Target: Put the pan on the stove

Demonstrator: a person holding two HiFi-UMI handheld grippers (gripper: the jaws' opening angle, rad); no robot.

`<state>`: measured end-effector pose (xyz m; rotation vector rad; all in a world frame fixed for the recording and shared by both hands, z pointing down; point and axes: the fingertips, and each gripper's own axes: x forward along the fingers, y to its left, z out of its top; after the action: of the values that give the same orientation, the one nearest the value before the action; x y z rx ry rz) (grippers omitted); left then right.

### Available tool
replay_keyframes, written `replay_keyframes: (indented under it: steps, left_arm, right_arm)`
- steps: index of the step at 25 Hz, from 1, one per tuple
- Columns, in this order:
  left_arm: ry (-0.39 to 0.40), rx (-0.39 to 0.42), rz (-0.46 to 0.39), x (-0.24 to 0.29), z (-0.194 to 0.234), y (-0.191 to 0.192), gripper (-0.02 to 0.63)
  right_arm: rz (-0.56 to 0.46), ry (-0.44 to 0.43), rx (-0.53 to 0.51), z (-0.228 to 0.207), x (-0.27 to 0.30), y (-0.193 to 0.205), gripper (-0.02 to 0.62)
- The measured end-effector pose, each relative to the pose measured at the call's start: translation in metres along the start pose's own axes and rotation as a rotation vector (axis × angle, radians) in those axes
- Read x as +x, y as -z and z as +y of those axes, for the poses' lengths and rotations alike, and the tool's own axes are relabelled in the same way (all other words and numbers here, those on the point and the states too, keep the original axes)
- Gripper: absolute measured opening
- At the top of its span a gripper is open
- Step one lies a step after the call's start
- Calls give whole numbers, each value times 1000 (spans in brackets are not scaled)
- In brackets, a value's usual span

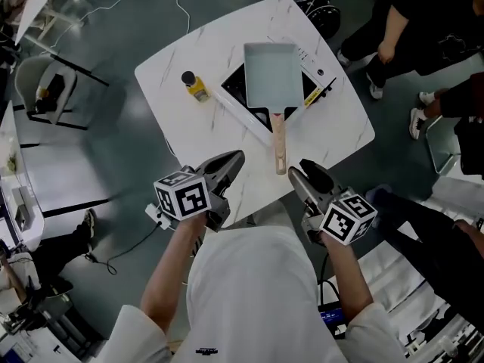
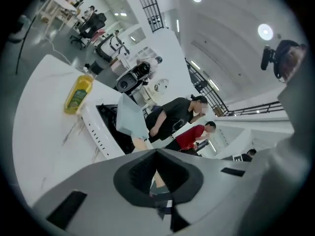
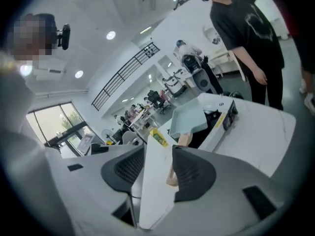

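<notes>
Head view: pan handle (image 1: pixel 279 144) beside right tongs (image 1: pixel 299 171)

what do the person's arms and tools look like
The left tool and right tool are grey and tapered, with dark ribbed pads. Each bears a white cube of black square markers. White sleeves, forearms bare.

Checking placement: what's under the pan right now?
The pan sits on the stove, whose black top shows along the pan's left and right edges. The pan's wooden handle sticks out over the white table. The burner is hidden beneath the pan.
</notes>
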<state>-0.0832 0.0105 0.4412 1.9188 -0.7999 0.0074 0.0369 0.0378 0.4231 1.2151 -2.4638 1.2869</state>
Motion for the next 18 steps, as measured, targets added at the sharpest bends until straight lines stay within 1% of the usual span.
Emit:
replay_keyframes:
  steps: [3, 5, 8, 10, 12, 15, 18]
  left_arm:
    - [-26, 132, -40, -19, -24, -15, 2]
    - [-56, 213, -78, -32, -37, -25, 2]
    - [-102, 313, -136, -52, -55, -39, 2]
    - [-121, 353, -180, -65, -67, -48, 2]
    - [-134, 365, -228, -77, -79, -56, 2]
    - [-161, 405, -289, -91, -92, -67, 1]
    - [-182, 472, -317, -99, -102, -70, 2]
  right_arm:
    - [-73, 51, -134, 17, -11, -26, 147]
    - [-121, 68, -203, 31, -19, -41, 127]
    - [-183, 100, -294, 50, -32, -61, 81]
    - [-219, 126, -347, 60, -42, -71, 32]
    - [-249, 144, -390, 68, -51, -79, 6]
    - [-286, 158, -422, 76, -61, -88, 6]
    - [-310, 173, -440, 81, -66, -91, 6]
